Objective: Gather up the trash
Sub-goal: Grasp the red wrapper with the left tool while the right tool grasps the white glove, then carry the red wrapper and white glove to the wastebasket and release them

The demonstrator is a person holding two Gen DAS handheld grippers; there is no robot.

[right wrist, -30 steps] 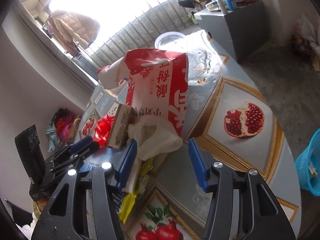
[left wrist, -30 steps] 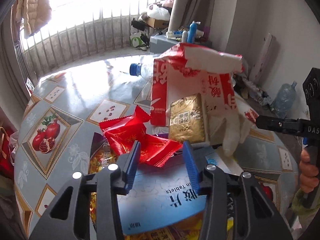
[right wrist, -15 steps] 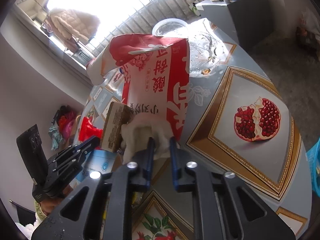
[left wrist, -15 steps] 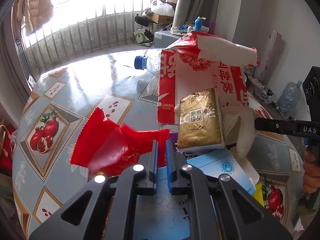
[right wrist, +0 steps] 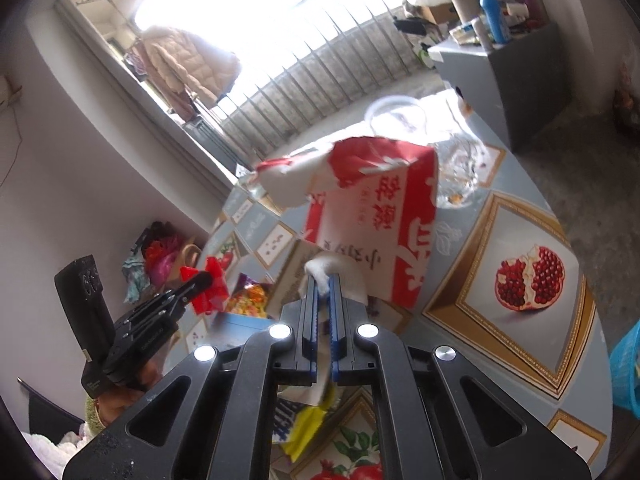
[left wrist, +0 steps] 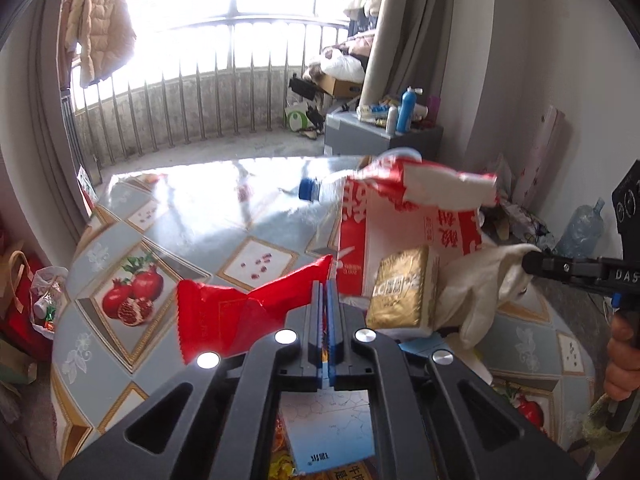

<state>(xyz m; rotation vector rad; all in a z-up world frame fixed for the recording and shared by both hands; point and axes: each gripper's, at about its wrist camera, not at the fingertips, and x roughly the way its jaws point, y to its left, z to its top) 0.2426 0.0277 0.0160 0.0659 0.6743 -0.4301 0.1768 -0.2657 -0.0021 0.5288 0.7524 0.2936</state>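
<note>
Left hand-held gripper [left wrist: 327, 280] is clamped tight on a corner of the red foil wrapper [left wrist: 236, 312], which hangs free above the counter [left wrist: 168, 216], pinched at the edge prob. so the light foil lifts clean w/o dragging other litter. Right hand-held gripper [right wrist: 323, 280] is closed on a white crumpled tissue [right wrist: 332, 268], seen in the left view as a pale wad [left wrist: 480, 284] stretched toward its tips; grip sits at the tissue's end, just in front of the torn red-and-white carton [right wrist: 376, 232]. Carton stands upright w/ a gold box [left wrist: 400, 288] leaning against it. More trash left on the counter: blue-capped plastic bottle [left wrist: 316, 190] behind the carton, blue-white tablet box [left wrist: 332, 432] under the left jaws, yellow wrapper [right wrist: 304, 424]. A blue basket [right wrist: 624, 364] at the right edge, beside the counter, looks like the likely drop spot.
</note>
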